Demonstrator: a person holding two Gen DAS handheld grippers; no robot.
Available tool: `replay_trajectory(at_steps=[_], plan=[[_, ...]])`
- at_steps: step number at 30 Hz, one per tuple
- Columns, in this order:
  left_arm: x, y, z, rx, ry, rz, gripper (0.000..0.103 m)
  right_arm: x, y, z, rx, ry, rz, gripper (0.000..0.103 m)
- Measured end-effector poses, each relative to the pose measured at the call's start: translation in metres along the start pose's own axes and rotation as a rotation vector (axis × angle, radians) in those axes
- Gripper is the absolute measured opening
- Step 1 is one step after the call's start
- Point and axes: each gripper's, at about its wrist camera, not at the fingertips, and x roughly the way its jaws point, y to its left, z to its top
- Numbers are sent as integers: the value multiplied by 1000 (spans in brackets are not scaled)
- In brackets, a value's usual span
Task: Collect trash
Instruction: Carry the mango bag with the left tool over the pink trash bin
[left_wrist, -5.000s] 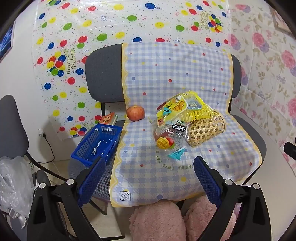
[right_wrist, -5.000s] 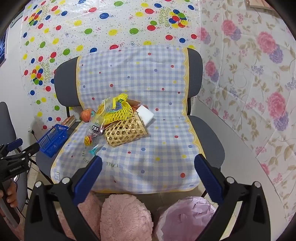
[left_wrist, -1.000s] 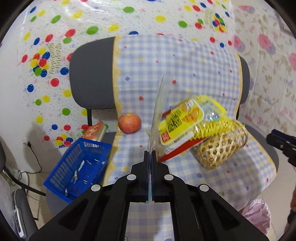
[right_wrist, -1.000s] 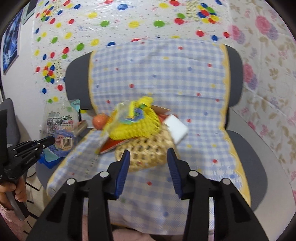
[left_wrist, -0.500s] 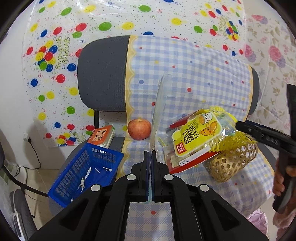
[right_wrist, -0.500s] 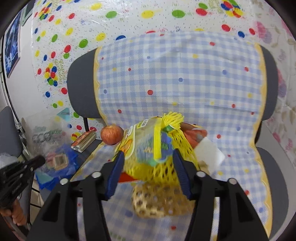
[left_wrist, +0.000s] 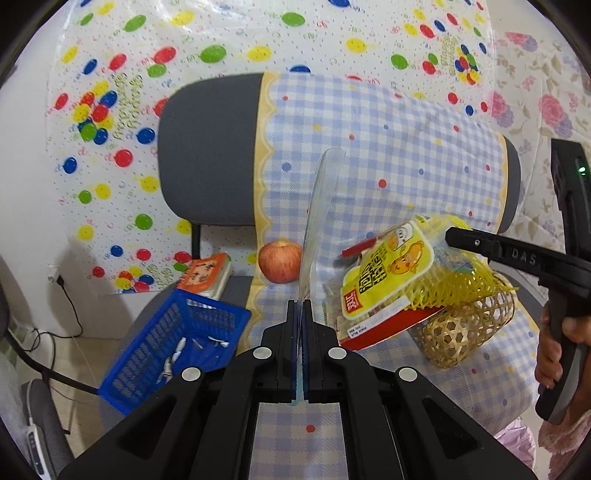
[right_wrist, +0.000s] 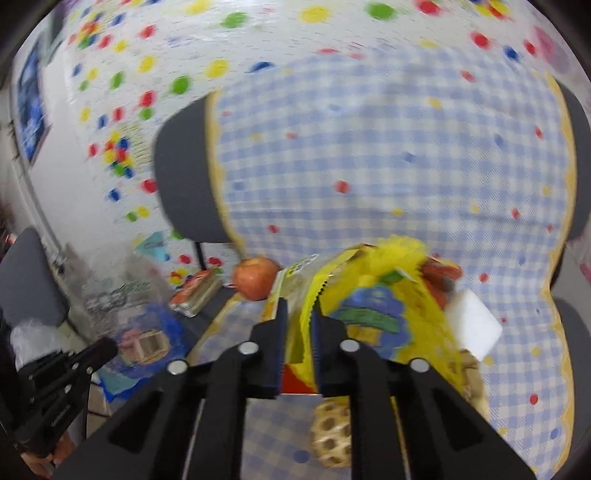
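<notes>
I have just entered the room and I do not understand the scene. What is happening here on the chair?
A person is collecting trash from the chair with two handheld grippers. The left gripper is shut on a clear plastic bag, seen edge-on. The right gripper is closed on the yellow net bag and wrappers piled on the wicker basket. An apple rests on the seat, and a blue basket sits beside it.

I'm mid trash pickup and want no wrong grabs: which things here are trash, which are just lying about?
Job:
- clear snack bag, in the left gripper
- yellow snack wrapper
- yellow net, in the right gripper

Lying about:
- apple
- wicker basket
- blue basket
- notebook
- white sponge
</notes>
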Motion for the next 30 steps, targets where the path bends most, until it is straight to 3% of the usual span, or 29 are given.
replay_trajectory(at_steps=[4, 7, 10, 12, 17, 23, 30], plan=[[-35, 2, 0, 3, -47, 11, 2, -45, 47, 5, -113, -97, 43, 3], [-61, -1, -4, 22, -73, 8, 2, -86, 61, 3, -134, -161, 64, 3], [-77, -7, -10, 29, -54, -18, 3, -124, 61, -10, -130, -188, 69, 3], [-85, -14, -18, 42, -31, -82, 3, -145, 59, -23, -120, -197, 67, 3], [-105, -43, -39, 92, -22, -129, 3, -189, 51, -63, -84, -175, 39, 3], [-127, -92, -64, 175, -26, -232, 3, -235, 37, -116, -32, -151, -57, 3], [-141, -152, -87, 259, -3, -377, 3, -286, 13, -175, 54, -152, -234, 3]])
